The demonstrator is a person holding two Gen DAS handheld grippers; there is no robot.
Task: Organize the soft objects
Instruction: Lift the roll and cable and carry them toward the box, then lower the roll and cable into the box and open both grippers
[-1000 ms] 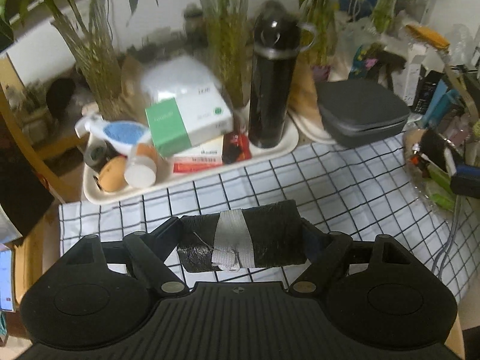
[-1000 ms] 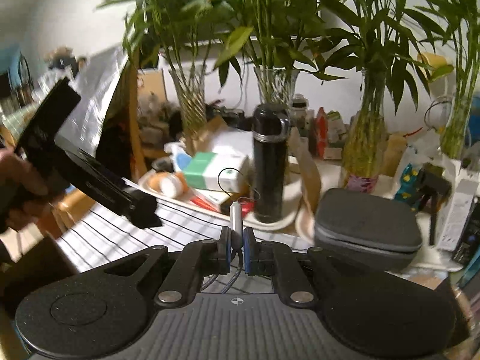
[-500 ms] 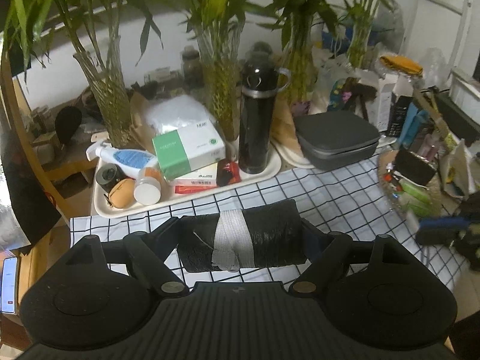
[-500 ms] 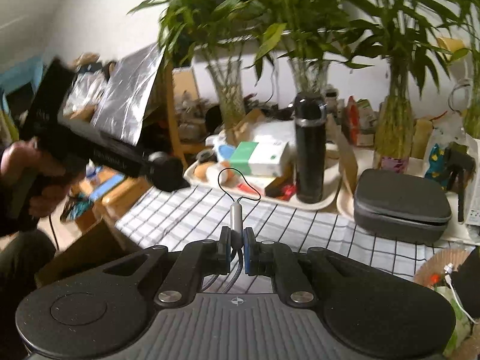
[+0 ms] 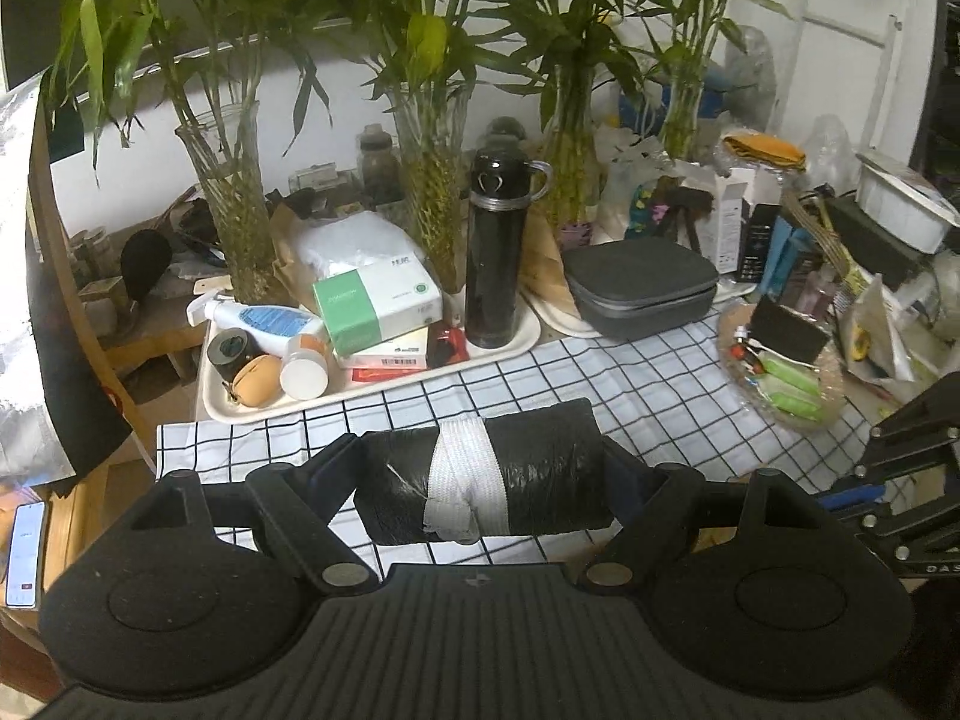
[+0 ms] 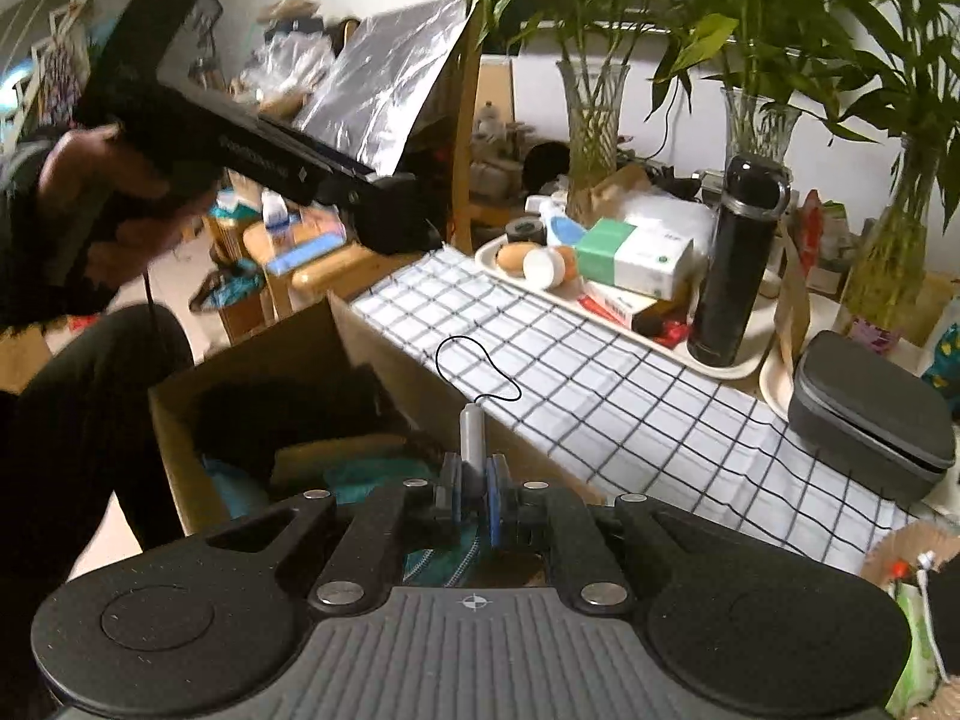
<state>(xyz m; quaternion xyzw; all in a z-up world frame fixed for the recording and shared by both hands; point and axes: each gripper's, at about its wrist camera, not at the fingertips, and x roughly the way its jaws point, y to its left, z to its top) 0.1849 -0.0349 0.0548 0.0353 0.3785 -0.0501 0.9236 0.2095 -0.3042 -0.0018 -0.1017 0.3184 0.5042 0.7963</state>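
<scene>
Black roll (image 5: 480,474) with a white band sits clamped crosswise in the left gripper (image 5: 480,480) above the checked cloth (image 5: 630,384), while the right gripper (image 6: 474,495) pinches a grey cable plug (image 6: 472,435) over the cardboard box (image 6: 240,372).

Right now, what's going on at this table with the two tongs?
A person is sorting soft items with handheld tongs. The left tongs grip a black roll bound with white tape, above the checked tablecloth. The right tongs pinch a small grey cylinder with a thin cord loop, held by the table edge above an open cardboard box that already has fabric in it.
</scene>
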